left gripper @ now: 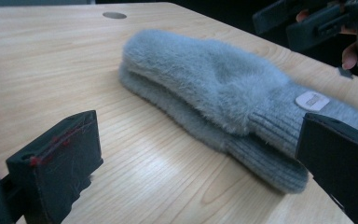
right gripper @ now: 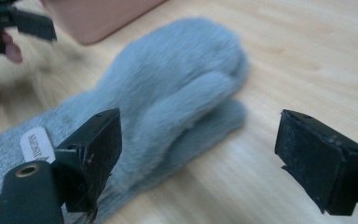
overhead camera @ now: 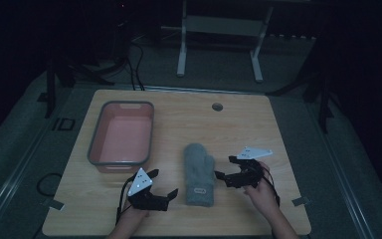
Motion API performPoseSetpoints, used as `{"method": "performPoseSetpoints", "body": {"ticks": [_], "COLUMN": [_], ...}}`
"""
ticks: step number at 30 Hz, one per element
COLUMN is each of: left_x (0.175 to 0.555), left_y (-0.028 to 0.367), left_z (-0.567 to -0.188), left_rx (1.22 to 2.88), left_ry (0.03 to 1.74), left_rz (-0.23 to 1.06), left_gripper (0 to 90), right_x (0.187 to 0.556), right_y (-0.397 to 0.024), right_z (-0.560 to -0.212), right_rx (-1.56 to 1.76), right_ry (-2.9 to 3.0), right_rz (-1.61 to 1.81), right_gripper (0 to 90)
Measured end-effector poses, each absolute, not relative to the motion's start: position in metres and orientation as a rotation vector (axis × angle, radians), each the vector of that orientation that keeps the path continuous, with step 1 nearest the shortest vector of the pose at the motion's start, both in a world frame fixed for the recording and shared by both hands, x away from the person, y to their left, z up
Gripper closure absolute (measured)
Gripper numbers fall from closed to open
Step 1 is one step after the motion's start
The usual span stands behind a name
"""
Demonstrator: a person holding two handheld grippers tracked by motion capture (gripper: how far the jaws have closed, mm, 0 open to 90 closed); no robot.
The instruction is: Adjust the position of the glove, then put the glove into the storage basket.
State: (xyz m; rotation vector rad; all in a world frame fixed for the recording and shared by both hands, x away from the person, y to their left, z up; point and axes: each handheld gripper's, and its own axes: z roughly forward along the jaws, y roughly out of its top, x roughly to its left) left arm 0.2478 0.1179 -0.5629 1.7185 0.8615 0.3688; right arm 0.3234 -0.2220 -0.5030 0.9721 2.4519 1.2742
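Note:
A fluffy grey mitten [overhead camera: 199, 172] lies flat near the table's front middle, cuff toward the person, with a white label [overhead camera: 199, 190] on the cuff. In the left gripper view the mitten [left gripper: 205, 74] looks like two stacked layers. My left gripper [overhead camera: 165, 182] is open, just left of the cuff, and its jaws stand wide apart before the mitten in its own view [left gripper: 196, 149]. My right gripper [overhead camera: 224, 167] is open close to the mitten's thumb side. Its left jaw overlaps the fur [right gripper: 177, 88] in its own view.
A pink bin with a grey rim [overhead camera: 93, 139] stands empty at the table's left. A round hole [overhead camera: 217, 106] sits near the far edge. A white frame [overhead camera: 219, 30] stands on the floor behind the table, and cables lie at the left.

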Motion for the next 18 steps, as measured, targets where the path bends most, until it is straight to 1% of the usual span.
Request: {"method": "performPoseSetpoints", "body": {"ticks": [3,4,5,13,15,16,18], "left_x": [0.250,0.251,0.253,0.277,0.284,0.286,0.292], "left_y": [0.114,0.113,0.111,0.095,0.088,0.086,0.081], "left_z": [-0.559,-0.557,-0.555,-0.544,-0.540,-0.539,-0.536], "left_rx": [1.743,1.750,1.761,1.838,1.871,1.888,1.899], "left_ry": [0.866,0.863,0.856,0.938,0.939,0.935,0.940], "left_rz": [0.360,0.355,0.333,0.250,0.246,0.242,0.250], "left_gripper": [0.6,0.6,0.6,0.6,0.6,0.7,8.6], "right_x": [0.328,0.329,0.329,0.334,0.332,0.329,0.326], "right_y": [-0.229,-0.230,-0.230,-0.225,-0.220,-0.216,-0.209], "right_z": [-0.495,-0.493,-0.492,-0.502,-0.503,-0.503,-0.505], "right_rx": [0.991,0.991,0.995,1.182,1.156,1.121,1.078], "right_ry": [2.468,2.486,2.488,2.502,2.508,2.510,2.528], "right_rz": [1.309,1.284,1.259,1.244,1.229,1.196,1.182], "right_gripper": [17.6,17.1,14.2,14.0,11.1,11.2,13.8]}}
